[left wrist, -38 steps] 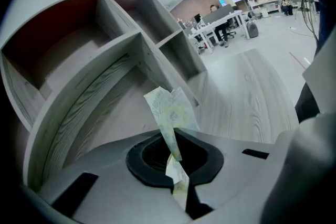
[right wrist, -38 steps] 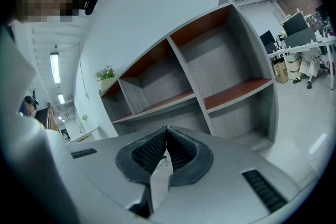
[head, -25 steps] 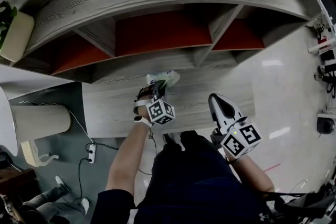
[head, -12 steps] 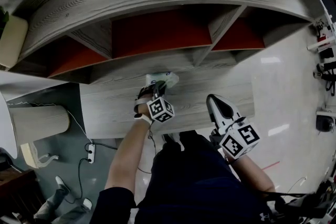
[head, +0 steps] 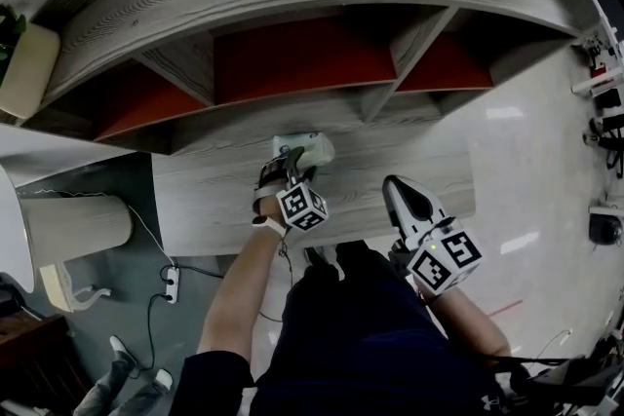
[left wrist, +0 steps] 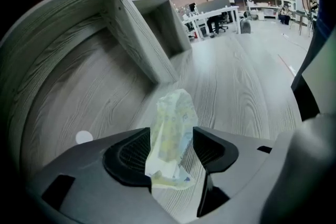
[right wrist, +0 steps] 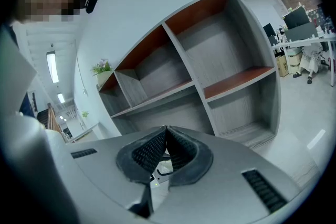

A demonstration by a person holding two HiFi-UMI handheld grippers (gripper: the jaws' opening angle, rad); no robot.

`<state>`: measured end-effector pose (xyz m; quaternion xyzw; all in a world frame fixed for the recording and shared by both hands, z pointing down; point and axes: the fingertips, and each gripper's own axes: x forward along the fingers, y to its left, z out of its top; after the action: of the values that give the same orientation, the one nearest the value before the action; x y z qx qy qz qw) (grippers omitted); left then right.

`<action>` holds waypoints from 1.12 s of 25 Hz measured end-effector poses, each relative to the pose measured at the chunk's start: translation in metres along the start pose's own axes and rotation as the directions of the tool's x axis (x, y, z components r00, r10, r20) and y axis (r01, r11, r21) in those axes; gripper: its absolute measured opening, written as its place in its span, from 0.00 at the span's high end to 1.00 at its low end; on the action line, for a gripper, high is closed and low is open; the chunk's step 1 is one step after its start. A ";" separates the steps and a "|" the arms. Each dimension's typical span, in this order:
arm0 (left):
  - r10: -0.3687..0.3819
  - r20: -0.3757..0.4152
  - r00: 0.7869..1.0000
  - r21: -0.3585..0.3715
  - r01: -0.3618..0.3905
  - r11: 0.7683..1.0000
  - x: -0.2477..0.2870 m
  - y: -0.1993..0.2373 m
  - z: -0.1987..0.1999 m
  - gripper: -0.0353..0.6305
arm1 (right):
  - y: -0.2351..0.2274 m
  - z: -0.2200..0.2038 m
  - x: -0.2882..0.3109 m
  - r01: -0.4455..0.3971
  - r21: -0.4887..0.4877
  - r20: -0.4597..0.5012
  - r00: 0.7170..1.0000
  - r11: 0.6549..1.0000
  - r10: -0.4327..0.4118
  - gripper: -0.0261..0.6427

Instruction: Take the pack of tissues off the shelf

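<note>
The pack of tissues (head: 304, 149), pale green and white in crinkled wrap, rests on the grey wood surface (head: 400, 172) in front of the shelf unit (head: 292, 63) with red back panels. My left gripper (head: 292, 165) sits right behind it, and its jaws are opening. In the left gripper view the pack (left wrist: 173, 113) stands between the jaws of that gripper (left wrist: 172, 140), leaning on the left pad (left wrist: 128, 157) with a gap to the right one. My right gripper (head: 402, 192) hangs to the right, off the wood, its jaws closed on nothing (right wrist: 165, 136).
A cream cushion (head: 29, 63) lies at the shelf's far left end. On the floor lie a power strip with cables (head: 171, 283) and a cream cylinder (head: 73, 229). Desks with equipment (head: 604, 102) line the right edge. A white round sticker (left wrist: 84, 137) marks the wood.
The left gripper and the pack have stayed at nearly the same spot on the wood. The pack now looks broader and lower. The right gripper has barely moved.
</note>
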<state>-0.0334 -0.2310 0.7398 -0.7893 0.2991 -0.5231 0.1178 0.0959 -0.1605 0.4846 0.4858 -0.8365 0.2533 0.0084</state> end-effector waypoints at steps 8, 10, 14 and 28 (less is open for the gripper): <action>0.070 0.066 0.995 -0.090 -0.064 0.994 -0.042 0.017 0.008 0.54 | 0.016 -0.001 -0.005 -0.015 -0.010 0.016 1.000 1.000 0.016 0.94; 0.091 0.089 0.992 -0.125 -0.080 0.989 -0.057 0.025 0.011 0.54 | 0.019 0.000 -0.006 -0.019 -0.015 0.026 0.999 1.000 0.019 0.94; 0.147 0.144 0.979 -0.198 -0.117 0.973 -0.090 0.045 0.020 0.54 | 0.025 0.004 -0.008 -0.024 -0.023 0.046 0.999 0.999 0.025 0.94; 0.424 0.363 0.830 -0.501 -0.210 0.840 -0.240 0.108 0.065 0.65 | 0.043 0.030 -0.014 -0.038 -0.067 0.113 0.993 0.997 0.046 0.94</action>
<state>-0.0781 -0.1821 0.4774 -0.8330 0.5029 -0.2117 0.0909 0.0754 -0.1451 0.4368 0.4813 -0.8535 0.1979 -0.0292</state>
